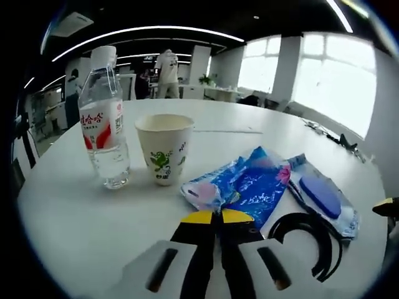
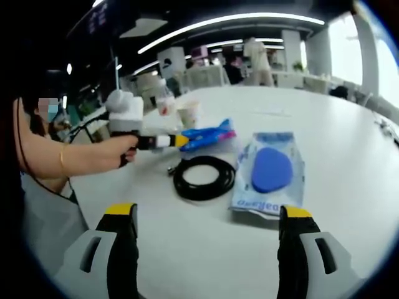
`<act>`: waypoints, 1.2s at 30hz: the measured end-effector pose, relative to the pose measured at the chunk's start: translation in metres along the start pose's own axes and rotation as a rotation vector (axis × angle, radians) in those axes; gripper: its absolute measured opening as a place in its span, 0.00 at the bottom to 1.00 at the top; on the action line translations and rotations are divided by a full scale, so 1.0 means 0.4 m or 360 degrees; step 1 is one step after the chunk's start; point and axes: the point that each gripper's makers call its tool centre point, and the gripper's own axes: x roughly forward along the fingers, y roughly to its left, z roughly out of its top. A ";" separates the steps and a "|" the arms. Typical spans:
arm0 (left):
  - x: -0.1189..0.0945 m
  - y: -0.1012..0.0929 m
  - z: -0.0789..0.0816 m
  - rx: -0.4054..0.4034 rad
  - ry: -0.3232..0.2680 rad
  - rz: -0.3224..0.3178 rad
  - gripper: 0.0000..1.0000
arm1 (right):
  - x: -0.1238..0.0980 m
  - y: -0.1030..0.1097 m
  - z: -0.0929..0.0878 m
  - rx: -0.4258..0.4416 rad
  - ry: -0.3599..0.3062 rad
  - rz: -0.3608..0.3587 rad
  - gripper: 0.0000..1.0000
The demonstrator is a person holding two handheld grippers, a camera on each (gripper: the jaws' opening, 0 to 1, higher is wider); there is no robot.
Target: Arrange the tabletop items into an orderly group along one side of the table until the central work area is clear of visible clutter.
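Note:
A blue patterned packet (image 1: 246, 180) lies on the white round table (image 1: 75, 218), and my left gripper (image 1: 218, 216) is shut on its near edge. Behind it stand a water bottle (image 1: 103, 128) and a paper cup (image 1: 164, 147). To the right lie a clear bag with a blue oval pad (image 1: 321, 196) and a black cable coil (image 1: 312, 240). In the right gripper view, my right gripper (image 2: 207, 215) hangs open above the table, short of the cable coil (image 2: 204, 177) and the clear bag (image 2: 268, 171). A hand holds the left gripper (image 2: 181, 140) on the blue packet (image 2: 209, 135).
The person's arm (image 2: 68, 159) and body are at the table's left edge in the right gripper view. Bottle (image 2: 165, 98) and cup (image 2: 188, 114) stand beyond the packet. The far half of the table (image 2: 324, 118) is bare. Desks and people stand in the background.

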 end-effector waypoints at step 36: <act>-0.079 -0.060 0.088 0.0095 -0.0087 -0.0228 0.00 | 0.030 -0.017 0.188 -0.0168 -0.0198 0.0076 0.85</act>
